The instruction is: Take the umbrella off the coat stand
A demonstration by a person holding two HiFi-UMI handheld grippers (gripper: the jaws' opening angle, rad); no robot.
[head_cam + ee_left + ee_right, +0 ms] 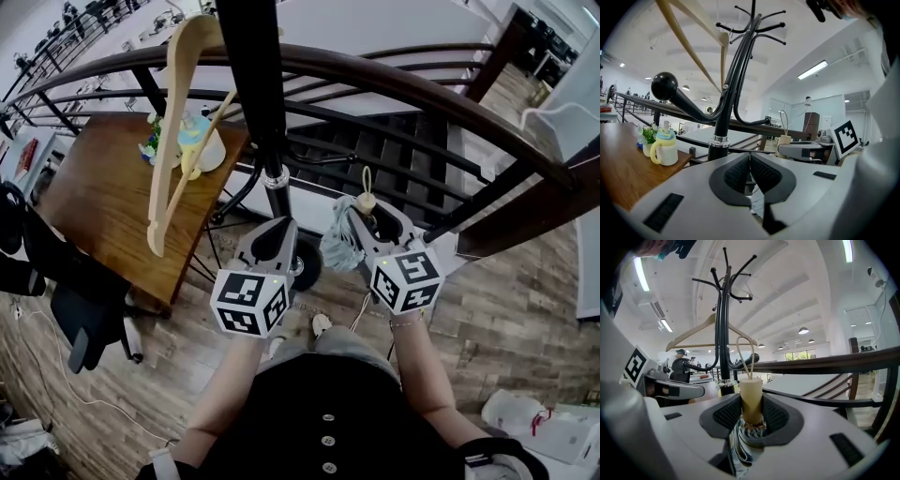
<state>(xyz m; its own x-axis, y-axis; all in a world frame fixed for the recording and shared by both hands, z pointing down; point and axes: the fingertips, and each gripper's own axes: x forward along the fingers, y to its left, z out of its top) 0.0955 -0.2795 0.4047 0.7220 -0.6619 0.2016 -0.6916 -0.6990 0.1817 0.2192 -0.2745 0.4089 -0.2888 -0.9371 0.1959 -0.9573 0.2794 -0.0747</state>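
Note:
A folded umbrella with a cream handle (pixel 751 397) and pale blue-grey cloth (pixel 746 444) is clamped in my right gripper (pixel 751 416), whose pads press on the handle's base. Its cord loop (pixel 744 357) hangs free of the black coat stand (pixel 723 333). In the head view the umbrella (pixel 341 239) sits just right of the stand's pole (pixel 258 94), held by the right gripper (pixel 370 223). My left gripper (pixel 279 227) is close in front of the pole. Its pads (pixel 761 173) touch with nothing between them. A wooden hanger (pixel 178 112) hangs on the stand.
A dark curved railing (pixel 422 94) runs behind the stand, with stairs beyond it. At the left stands a wooden table (pixel 94 202) with a yellow-and-blue cup (pixel 664 147) and a small plant. A black chair (pixel 80 319) is near it. A white bag (pixel 525 412) lies on the floor.

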